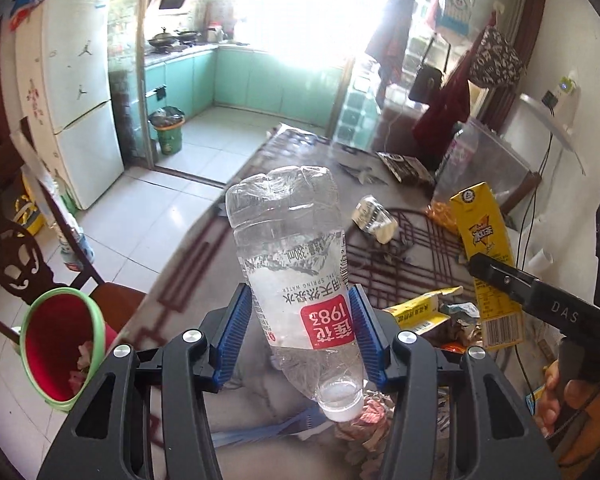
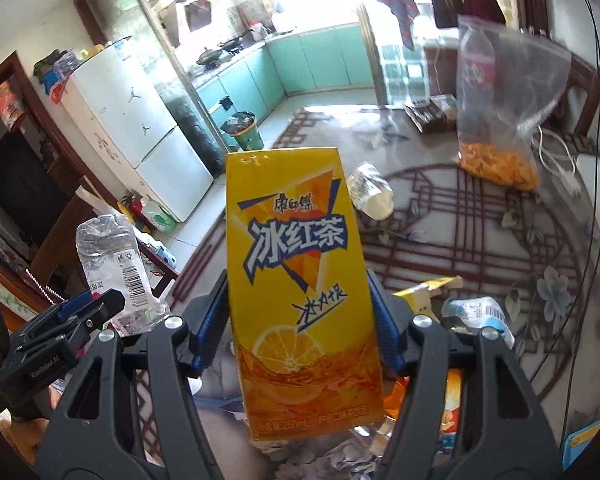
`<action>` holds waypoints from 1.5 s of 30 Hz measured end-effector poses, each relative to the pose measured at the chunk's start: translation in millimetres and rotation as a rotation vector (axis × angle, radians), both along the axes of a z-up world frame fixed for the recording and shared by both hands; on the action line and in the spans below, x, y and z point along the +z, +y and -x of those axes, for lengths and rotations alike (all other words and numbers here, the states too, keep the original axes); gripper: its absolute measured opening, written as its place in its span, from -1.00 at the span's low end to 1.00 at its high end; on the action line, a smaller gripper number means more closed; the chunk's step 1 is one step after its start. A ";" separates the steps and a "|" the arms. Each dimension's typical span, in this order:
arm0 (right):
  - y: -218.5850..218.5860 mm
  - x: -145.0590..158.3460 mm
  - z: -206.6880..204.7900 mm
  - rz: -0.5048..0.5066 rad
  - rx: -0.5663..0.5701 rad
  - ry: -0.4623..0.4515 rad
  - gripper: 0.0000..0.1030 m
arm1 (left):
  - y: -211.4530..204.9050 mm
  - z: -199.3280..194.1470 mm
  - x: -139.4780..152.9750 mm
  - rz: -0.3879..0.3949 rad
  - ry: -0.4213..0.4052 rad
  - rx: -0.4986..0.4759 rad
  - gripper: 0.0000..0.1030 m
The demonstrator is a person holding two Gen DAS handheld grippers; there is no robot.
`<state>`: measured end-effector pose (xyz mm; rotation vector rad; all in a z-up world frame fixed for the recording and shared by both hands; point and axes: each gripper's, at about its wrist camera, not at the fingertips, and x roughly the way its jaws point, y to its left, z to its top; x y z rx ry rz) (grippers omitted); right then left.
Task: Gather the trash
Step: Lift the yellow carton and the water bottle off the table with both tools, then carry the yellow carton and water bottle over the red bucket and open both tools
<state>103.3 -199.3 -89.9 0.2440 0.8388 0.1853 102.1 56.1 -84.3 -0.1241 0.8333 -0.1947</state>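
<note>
While our left gripper (image 1: 300,332) holds the crushed water bottle (image 1: 296,264) cap-down between its fingers, our right gripper (image 2: 300,320) grips the yellow tea carton (image 2: 300,280), both lifted above the littered counter (image 2: 480,240); the red bin (image 1: 60,344) stands near left.

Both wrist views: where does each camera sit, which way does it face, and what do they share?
Left wrist: on the left gripper, facing down over the table toward the kitchen; its fingers clamp a clear water bottle; a hand shows.
Right wrist: on the right gripper, facing likewise; it clamps a yellow tea carton.
Shared: bottle, carton, white fridge, crumpled cup.
</note>
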 end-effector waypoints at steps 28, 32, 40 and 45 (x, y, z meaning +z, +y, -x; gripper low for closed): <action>91.1 9.0 40.2 0.051 -0.099 -0.022 0.20 | 84.0 9.6 -7.0 0.053 0.021 -0.116 -0.31; 109.5 11.3 42.7 0.052 -0.109 -0.026 0.20 | 99.0 7.9 -7.5 0.051 0.022 -0.133 -0.33; 149.2 9.8 42.6 0.047 -0.100 -0.022 0.20 | 136.5 5.5 -12.4 0.051 0.034 -0.131 -0.35; 178.5 6.8 38.3 0.033 -0.082 -0.018 0.20 | 166.2 2.8 -15.5 0.049 0.036 -0.103 -0.36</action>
